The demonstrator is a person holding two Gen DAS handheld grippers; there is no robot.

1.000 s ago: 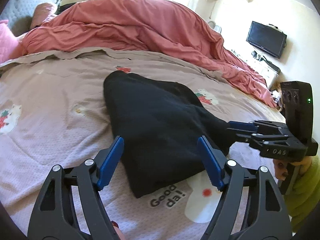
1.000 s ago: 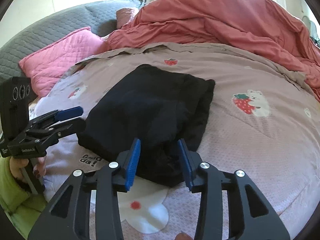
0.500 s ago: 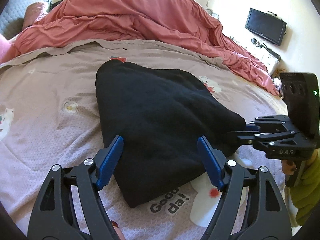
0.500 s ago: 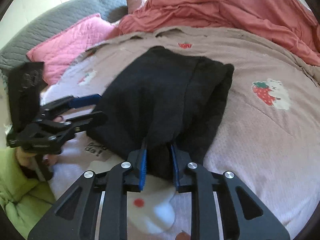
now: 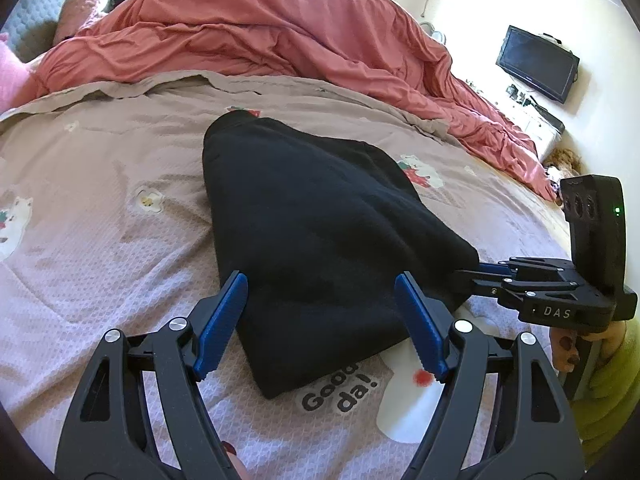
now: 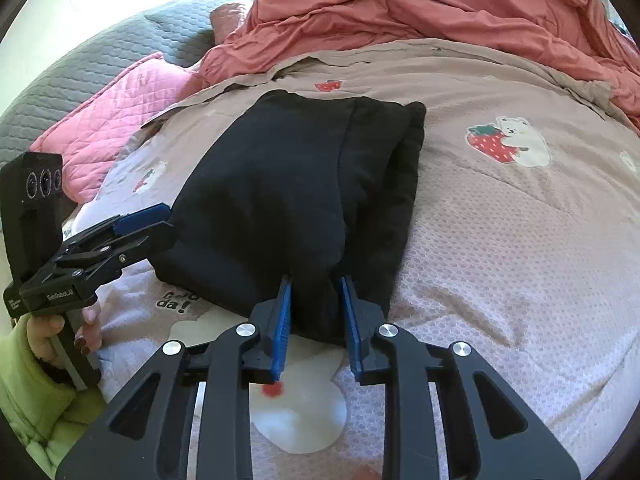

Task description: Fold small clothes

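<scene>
A home bedroom: a bed spread with a pinkish bedcover (image 5: 120,240) printed with strawberry bears, a rumpled salmon duvet (image 5: 280,40) heaped along its far edge, a pink quilted pillow (image 6: 120,120) against a grey padded headboard (image 6: 100,60), and what looks like a wall-mounted television (image 5: 536,64).

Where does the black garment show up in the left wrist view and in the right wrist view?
Left wrist view: black garment fills the centre, its near corner between the open left claw's fingers.
Right wrist view: black garment sits centre-left, its near edge between the right claw's fingers.
Shared landmark: the "Good da!" print beside its near edge.
</scene>
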